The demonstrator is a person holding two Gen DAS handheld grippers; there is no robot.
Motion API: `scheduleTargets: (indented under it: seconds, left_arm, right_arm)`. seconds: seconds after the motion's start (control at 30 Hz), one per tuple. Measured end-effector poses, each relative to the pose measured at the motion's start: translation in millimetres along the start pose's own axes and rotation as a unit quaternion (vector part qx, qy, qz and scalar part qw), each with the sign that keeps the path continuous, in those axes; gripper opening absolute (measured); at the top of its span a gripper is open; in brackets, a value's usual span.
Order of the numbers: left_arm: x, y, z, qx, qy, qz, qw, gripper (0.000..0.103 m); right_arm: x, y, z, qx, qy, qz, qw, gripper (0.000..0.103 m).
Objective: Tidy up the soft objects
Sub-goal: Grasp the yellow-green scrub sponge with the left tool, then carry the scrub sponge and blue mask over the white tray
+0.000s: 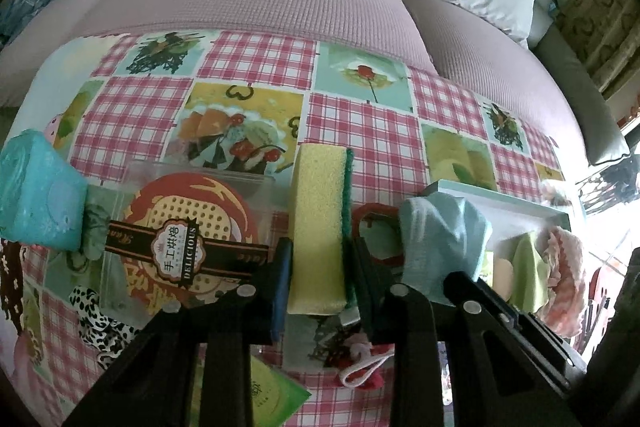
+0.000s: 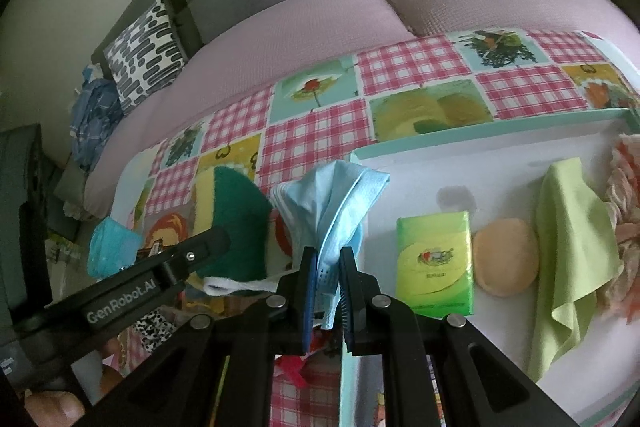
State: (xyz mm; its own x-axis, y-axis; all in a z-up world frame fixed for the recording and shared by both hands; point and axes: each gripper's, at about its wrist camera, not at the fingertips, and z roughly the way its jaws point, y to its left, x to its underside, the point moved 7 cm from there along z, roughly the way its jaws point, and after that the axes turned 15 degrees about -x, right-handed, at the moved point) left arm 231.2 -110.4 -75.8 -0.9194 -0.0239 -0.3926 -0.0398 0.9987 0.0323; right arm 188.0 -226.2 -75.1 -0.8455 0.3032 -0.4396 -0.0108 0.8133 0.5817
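Gripping: left gripper (image 1: 320, 259) closed on sponge (image 1: 318, 223), upright above checked cloth (image 1: 360, 131).
Right gripper (image 2: 328, 279): pinching blue mask (image 2: 332, 203) beside tray (image 2: 460, 155).
Crowding: plastic box (image 1: 180, 227), scrunchie (image 1: 96, 227).

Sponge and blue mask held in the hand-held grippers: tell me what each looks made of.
Sponge: yellow foam, matte and finely pored, with a dark green fibrous scouring layer along one side. The left hand-held gripper clamps it.
Blue mask: thin, soft, pleated sheet, probably non-woven fabric; it folds and droops limply from the right hand-held gripper.
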Motion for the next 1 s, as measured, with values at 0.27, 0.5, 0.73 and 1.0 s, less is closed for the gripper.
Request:
scheduleTargets:
  seconds: [0.27, 0.5, 0.73, 1.0]
  left_arm:
    - [-2.6, 1.6, 0.1, -0.006, -0.002, -0.002, 1.0000, 0.030]
    - [-5.1, 1.5, -2.8, -0.011, -0.004, -0.003, 0.9999, 0.030]
    - [-6.2, 4.3, -12.7, -0.014, -0.014, -0.005, 0.9998, 0.029]
    - [-16.0, 7.2, -54.9, -0.005, -0.065, -0.006, 0.9979, 0.029]
  right_arm:
    - [-7.6, -6.8, -19.5, -0.005, -0.032, 0.015, 0.999, 0.010]
    - [-19.0, 12.6, -48.1, -0.046, -0.077, -0.001, 0.996, 0.010]
    - [-26.2, 29.8, -72.9, -0.074, -0.111, -0.014, 0.991, 0.010]
    - [-31.3, 28.2, -102.8, -0.059, -0.144, -0.021, 0.988, 0.010]
